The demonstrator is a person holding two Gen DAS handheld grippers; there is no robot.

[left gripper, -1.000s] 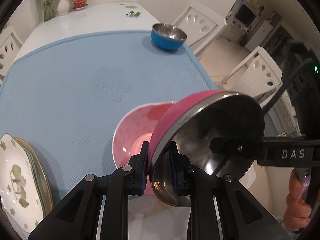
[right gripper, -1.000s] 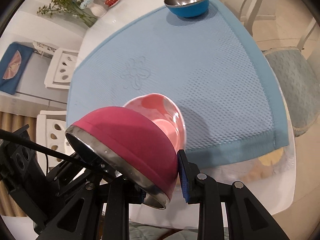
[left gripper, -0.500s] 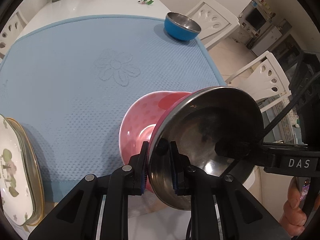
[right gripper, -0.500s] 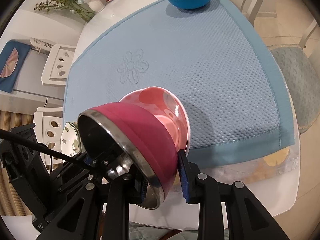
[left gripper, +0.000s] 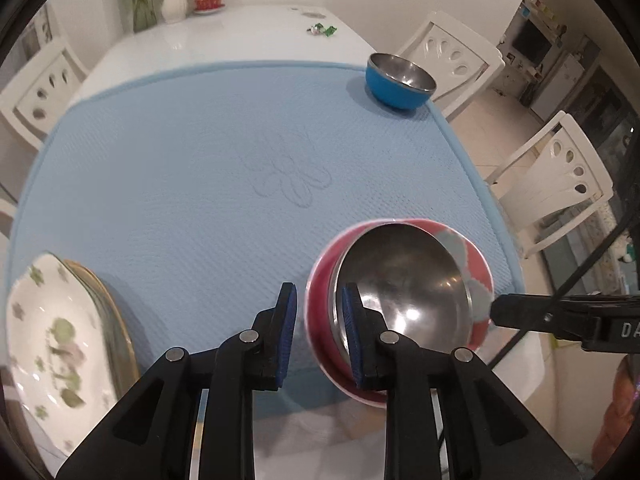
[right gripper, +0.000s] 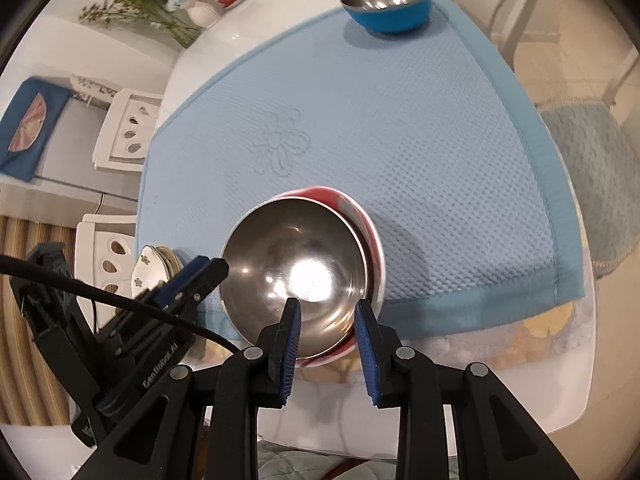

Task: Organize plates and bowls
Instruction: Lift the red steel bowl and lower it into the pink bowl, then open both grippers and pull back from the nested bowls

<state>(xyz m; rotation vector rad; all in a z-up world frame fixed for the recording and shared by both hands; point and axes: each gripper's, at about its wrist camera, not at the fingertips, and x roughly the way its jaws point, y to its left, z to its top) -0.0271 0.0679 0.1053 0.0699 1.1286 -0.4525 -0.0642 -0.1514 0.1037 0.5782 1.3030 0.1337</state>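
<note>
We have nested the steel-lined bowl [left gripper: 400, 284] in the pink bowl [left gripper: 320, 332]; left gripper [left gripper: 318, 328] jaws opening around both rims, right gripper [right gripper: 328, 336] jaws spread. Blue bowl [left gripper: 398, 80] remains.

Polished steel, glazed ceramic and woven cloth on a glossy table

The bowl [right gripper: 296, 276] at lower centre of the right wrist view has a mirror-bright metal inside with a white glare spot; it sits in a glossy pink bowl [left gripper: 476, 276] of smooth glazed look. The blue bowl [left gripper: 398, 80] at upper right is shiny metal inside, smooth matt blue outside. The mat [left gripper: 200, 168] is matt, dimpled woven cloth. The plates [left gripper: 52, 340] at lower left look like glossy glazed china. The table [left gripper: 224, 36] is smooth, glossy white.
</note>
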